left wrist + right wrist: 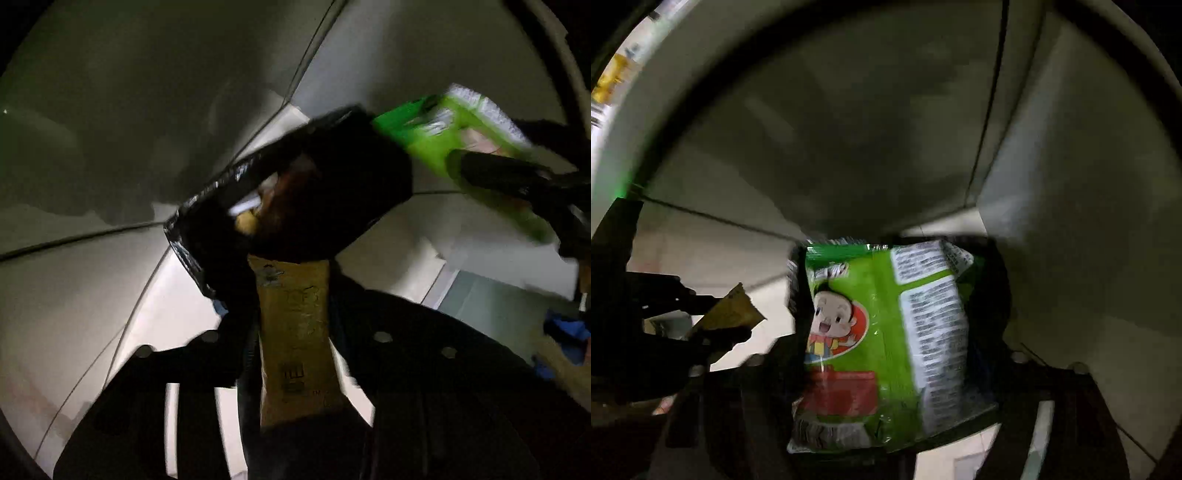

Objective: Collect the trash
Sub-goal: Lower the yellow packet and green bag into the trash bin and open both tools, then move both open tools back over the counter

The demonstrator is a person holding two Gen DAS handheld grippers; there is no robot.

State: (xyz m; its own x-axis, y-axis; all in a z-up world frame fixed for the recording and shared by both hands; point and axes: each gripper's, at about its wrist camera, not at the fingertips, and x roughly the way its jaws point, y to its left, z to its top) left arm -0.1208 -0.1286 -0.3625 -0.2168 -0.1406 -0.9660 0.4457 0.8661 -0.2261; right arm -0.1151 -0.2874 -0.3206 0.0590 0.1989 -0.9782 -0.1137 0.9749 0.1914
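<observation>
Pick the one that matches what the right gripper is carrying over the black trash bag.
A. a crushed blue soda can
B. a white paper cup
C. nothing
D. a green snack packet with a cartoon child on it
D: in the right wrist view the right gripper is shut on the green snack packet, with a cartoon child printed on its front.

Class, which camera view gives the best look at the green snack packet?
The right wrist view: the green snack packet fills the centre, cartoon face and printed panel visible. The left wrist view shows it blurred at the edge, held in the right gripper.
</observation>
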